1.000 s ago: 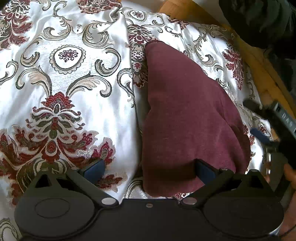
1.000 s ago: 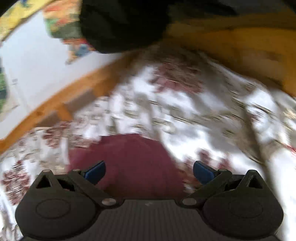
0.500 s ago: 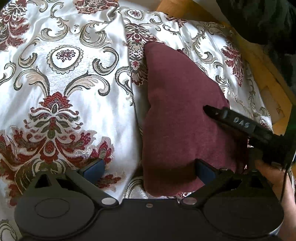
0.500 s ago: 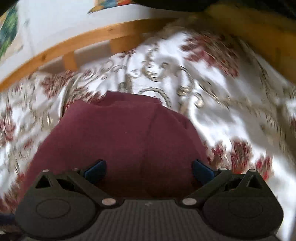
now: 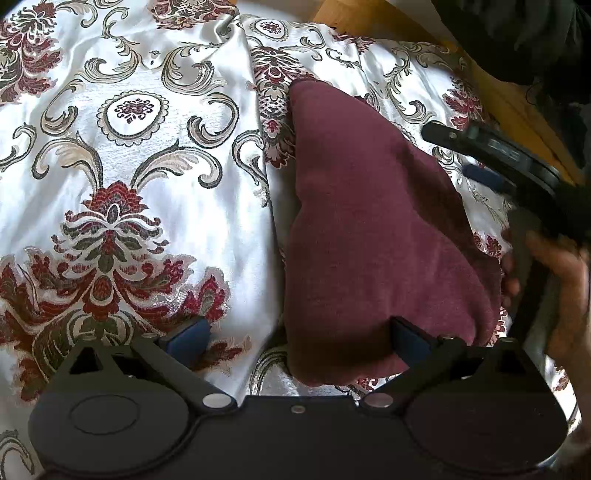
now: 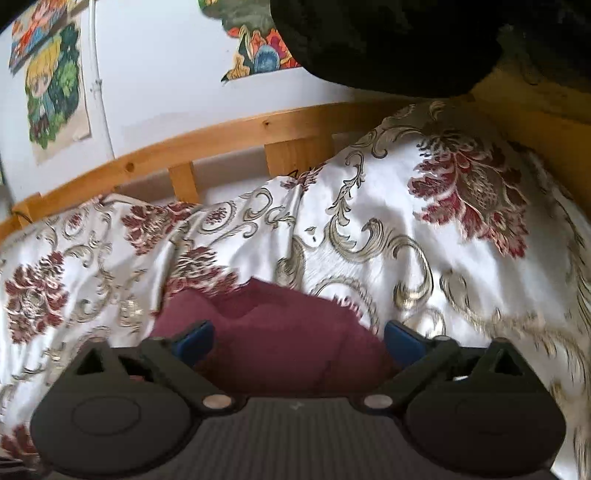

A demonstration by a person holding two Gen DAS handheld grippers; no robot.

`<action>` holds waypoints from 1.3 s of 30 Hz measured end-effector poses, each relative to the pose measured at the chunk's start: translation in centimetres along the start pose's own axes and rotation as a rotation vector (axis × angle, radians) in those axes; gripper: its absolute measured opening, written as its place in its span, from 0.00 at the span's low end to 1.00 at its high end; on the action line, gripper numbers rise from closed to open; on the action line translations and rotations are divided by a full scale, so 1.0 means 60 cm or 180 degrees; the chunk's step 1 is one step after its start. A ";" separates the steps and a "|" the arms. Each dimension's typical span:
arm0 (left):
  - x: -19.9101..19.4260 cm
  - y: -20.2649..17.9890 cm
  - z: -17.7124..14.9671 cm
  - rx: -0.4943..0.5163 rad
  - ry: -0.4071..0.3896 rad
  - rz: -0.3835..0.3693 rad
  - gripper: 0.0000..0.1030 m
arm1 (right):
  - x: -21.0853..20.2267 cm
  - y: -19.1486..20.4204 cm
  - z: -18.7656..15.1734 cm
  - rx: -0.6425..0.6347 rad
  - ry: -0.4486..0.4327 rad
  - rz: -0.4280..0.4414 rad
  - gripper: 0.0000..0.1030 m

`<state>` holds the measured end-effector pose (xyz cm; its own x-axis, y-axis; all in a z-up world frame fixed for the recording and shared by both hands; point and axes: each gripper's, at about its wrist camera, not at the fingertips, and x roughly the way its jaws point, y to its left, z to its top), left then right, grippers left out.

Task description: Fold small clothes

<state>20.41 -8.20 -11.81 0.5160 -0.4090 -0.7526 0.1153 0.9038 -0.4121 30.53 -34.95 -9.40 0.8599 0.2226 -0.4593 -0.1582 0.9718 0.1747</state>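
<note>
A folded maroon garment (image 5: 369, 236) lies on the white floral bedspread (image 5: 140, 192). My left gripper (image 5: 299, 336) is open and empty, low over the garment's near edge, its right finger above the cloth. My right gripper (image 6: 299, 339) is open and empty, hovering over the garment's right side (image 6: 288, 347). In the left wrist view the right gripper (image 5: 517, 170) shows at the right edge, held by a hand, above the bedspread beside the garment.
A wooden bed rail (image 6: 229, 140) runs along the far side, with a white wall and posters (image 6: 55, 81) behind. A dark bundle of cloth (image 6: 388, 40) sits at the upper right, also seen in the left wrist view (image 5: 517, 33).
My right gripper swung in over the garment, then drew back and tilted up toward the rail. My left gripper has barely moved. Both stayed open.
</note>
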 end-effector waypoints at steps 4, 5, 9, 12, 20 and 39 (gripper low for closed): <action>0.001 -0.001 -0.004 0.0031 -0.0057 0.0008 1.00 | 0.046 -0.018 0.000 0.0012 0.0124 0.0187 0.73; 0.001 -0.002 -0.004 0.0034 -0.0064 0.0016 1.00 | 0.055 -0.018 0.002 -0.0041 0.0140 0.0259 0.73; 0.004 -0.007 -0.004 0.0066 -0.0085 0.0058 1.00 | 0.094 -0.008 0.009 -0.0229 0.0419 0.0442 0.61; 0.008 -0.008 -0.003 0.0084 -0.0095 0.0062 1.00 | 0.100 0.002 -0.001 -0.0345 0.0471 0.0415 0.22; 0.001 -0.033 -0.002 0.0364 -0.0213 0.0205 1.00 | 0.031 0.017 0.017 -0.0613 -0.0377 0.0067 0.09; -0.045 -0.044 0.003 0.0412 -0.0800 -0.0357 0.99 | 0.037 -0.006 -0.005 -0.0246 -0.0030 0.0048 0.58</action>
<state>18.88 -9.46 -8.58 0.6860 -0.4777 -0.5487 0.2823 0.8699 -0.4044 32.35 -34.82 -10.73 0.8617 0.2368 -0.4488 -0.2078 0.9716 0.1136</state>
